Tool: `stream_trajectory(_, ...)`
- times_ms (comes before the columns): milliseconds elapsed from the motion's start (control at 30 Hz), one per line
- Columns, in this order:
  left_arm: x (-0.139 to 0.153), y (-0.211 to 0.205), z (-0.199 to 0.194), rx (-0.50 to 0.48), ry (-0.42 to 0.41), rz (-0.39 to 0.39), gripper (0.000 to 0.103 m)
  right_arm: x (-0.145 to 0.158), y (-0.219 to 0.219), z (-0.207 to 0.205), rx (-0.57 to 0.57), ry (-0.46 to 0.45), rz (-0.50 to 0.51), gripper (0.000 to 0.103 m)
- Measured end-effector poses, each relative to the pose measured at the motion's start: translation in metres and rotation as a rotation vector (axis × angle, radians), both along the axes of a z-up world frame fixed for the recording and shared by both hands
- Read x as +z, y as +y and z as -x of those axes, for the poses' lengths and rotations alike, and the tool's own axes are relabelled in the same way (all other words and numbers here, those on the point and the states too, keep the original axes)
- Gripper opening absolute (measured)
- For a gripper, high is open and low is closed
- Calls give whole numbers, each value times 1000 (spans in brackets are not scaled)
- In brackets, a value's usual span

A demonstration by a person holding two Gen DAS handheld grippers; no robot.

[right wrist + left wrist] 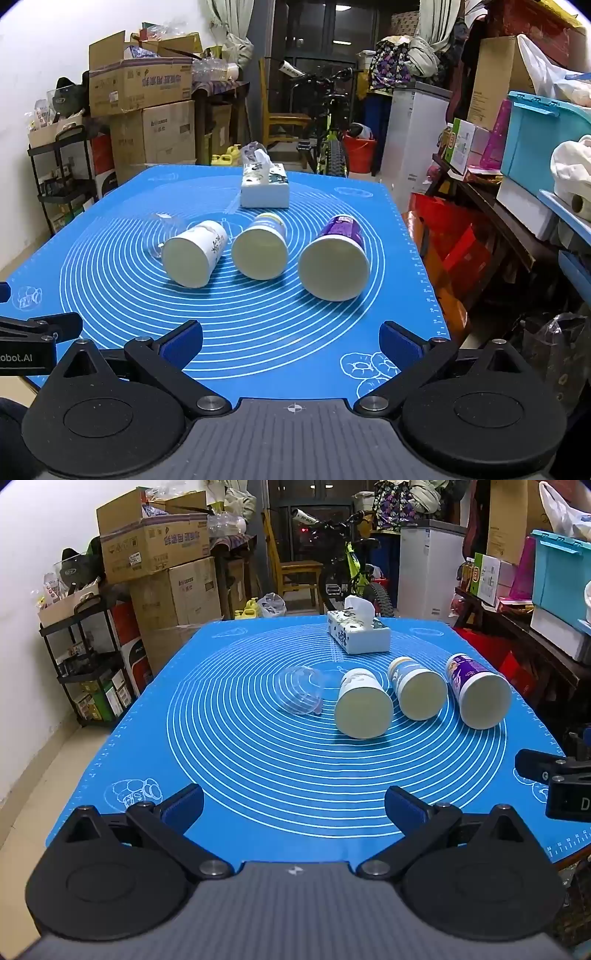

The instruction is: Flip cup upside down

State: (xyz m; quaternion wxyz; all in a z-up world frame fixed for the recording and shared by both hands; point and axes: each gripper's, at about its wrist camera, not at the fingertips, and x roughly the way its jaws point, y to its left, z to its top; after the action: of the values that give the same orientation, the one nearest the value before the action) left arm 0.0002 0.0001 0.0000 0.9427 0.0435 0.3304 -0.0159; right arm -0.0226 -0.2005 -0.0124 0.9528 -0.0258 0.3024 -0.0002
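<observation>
Three paper cups lie on their sides on the blue mat (258,775), mouths toward me: a white one (362,707) (194,254), a pale blue-banded one (417,688) (260,247) and a purple one (478,694) (336,260). A clear plastic cup (301,694) (164,230) lies on its side left of them. My left gripper (293,806) is open and empty near the mat's front edge. My right gripper (291,341) is open and empty, in front of the cups.
A tissue box (358,633) (264,186) stands on the mat behind the cups. The right gripper's body (561,782) shows at the left view's right edge. Cardboard boxes (155,546), a black shelf (85,664), a bicycle (351,572) and cluttered shelving (517,184) surround the table.
</observation>
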Motion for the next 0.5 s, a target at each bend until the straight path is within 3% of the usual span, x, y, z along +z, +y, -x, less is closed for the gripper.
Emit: stream_trajectory(500,0,0,0,-3,1,-1,103,2,4,-1,-1,0,3,101)
